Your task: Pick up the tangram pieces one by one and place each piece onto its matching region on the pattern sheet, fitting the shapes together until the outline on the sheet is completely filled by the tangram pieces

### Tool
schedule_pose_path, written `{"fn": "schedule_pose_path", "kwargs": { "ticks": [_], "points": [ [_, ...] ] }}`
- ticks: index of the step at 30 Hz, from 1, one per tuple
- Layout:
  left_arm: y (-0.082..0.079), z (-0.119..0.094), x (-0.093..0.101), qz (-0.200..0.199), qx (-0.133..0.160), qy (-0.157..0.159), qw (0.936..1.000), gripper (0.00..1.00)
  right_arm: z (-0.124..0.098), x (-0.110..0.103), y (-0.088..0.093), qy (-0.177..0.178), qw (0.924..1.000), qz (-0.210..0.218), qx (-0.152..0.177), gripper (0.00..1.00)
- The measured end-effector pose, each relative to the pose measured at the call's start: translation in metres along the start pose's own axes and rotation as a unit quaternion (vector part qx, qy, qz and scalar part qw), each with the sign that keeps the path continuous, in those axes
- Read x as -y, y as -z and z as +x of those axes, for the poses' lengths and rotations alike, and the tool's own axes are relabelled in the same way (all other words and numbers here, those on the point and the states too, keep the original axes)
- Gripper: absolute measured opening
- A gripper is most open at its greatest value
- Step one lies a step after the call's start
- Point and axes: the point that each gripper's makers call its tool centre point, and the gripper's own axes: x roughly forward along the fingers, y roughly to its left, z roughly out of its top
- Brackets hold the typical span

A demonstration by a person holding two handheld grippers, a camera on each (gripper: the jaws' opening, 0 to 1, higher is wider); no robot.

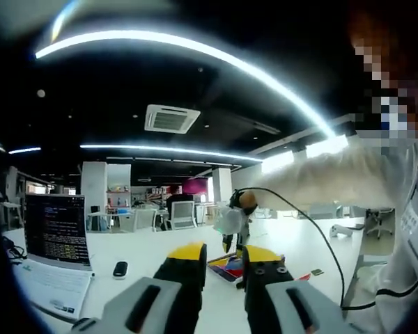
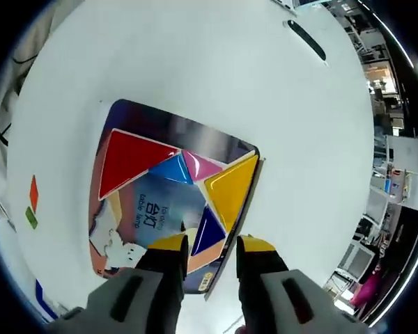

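Right gripper (image 2: 210, 245): I see its jaws spread, empty, over the pattern sheet (image 2: 153, 209).
Dark blue triangle (image 2: 207, 233): just ahead, between my jaws.
Left gripper (image 1: 224, 259): spread, raised above the table (image 1: 153, 254).

Open tabletop (image 2: 195, 62) round pattern sheet (image 2: 153, 209).

We see 5 tangram pieces (image 2: 136, 161) on the pattern sheet (image 2: 160, 209), which lies on the tabletop (image 2: 216, 76); a laptop (image 1: 56, 233) sits far left.

red triangle (image 2: 129, 161) – yellow triangle (image 2: 231, 188) | pink piece (image 2: 200, 167) | white table (image 2: 216, 83)
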Motion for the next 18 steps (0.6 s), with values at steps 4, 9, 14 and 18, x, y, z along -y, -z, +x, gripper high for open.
{"fn": "schedule_pose_path", "kwargs": {
  "ticks": [4, 9, 14, 18],
  "points": [
    [0.001, 0.002, 0.003, 0.000, -0.002, 0.005, 1.0000, 0.23, -0.037, -0.020, 0.001, 0.014, 0.9995, 0.026, 0.005, 0.28],
    [-0.001, 0.000, 0.007, 0.003, -0.002, 0.007, 1.0000, 0.23, -0.060, -0.106, -0.008, -0.043, 0.9867, 0.154, 0.028, 0.26],
    [-0.007, -0.002, 0.018, 0.007, 0.003, 0.019, 0.9998, 0.23, -0.063, -0.191, -0.012, -0.109, 0.9826, 0.143, 0.048, 0.26],
    [-0.009, 0.003, 0.024, 0.011, 0.005, 0.027, 0.9996, 0.23, -0.054, -0.228, -0.010, -0.136, 0.9671, 0.208, 0.053, 0.23]
  ]
}}
